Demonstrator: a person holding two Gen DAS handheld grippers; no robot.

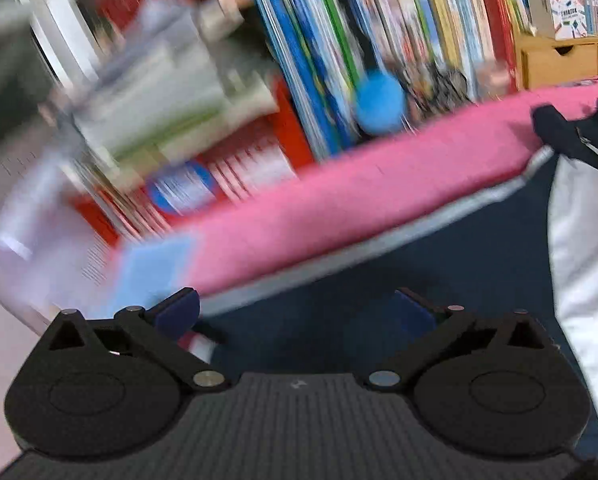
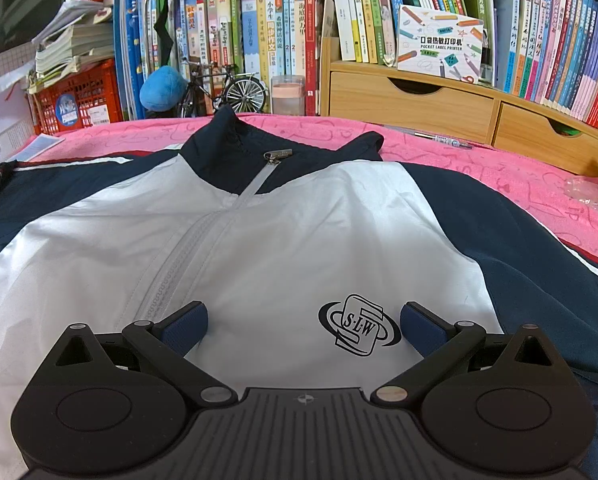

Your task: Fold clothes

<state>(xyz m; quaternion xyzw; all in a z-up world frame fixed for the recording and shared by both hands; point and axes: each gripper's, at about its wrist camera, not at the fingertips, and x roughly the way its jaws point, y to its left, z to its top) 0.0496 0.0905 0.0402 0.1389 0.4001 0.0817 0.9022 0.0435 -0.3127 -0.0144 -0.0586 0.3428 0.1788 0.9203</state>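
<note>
1. The jacket (image 2: 283,232), white and navy, lies front up and zipped on the pink cloth (image 2: 479,164), collar towards the bookshelf (image 2: 259,32).
2. The right tool (image 2: 303,330) hangs over its white chest, pads spread wide, holding nothing.
3. The left tool (image 1: 297,314), equally wide and empty, sits above the navy sleeve (image 1: 439,248); that view is blurred.

The left wrist view was heavily motion-blurred: the books (image 1: 339,60) from nine to twelve o'clock smeared into streaks, sharpening somewhat toward two o'clock, while the near fingers (image 1: 179,310) stayed fairly crisp. The right wrist view was sharp and evenly, softly lit, with book titles legible. The jacket (image 2: 283,240) showed a gentle sheen on its white panel and faint shadows in its creases. Fisheye distortion bowed the shelves (image 2: 419,96) at both edges, and the corners darkened.
</note>
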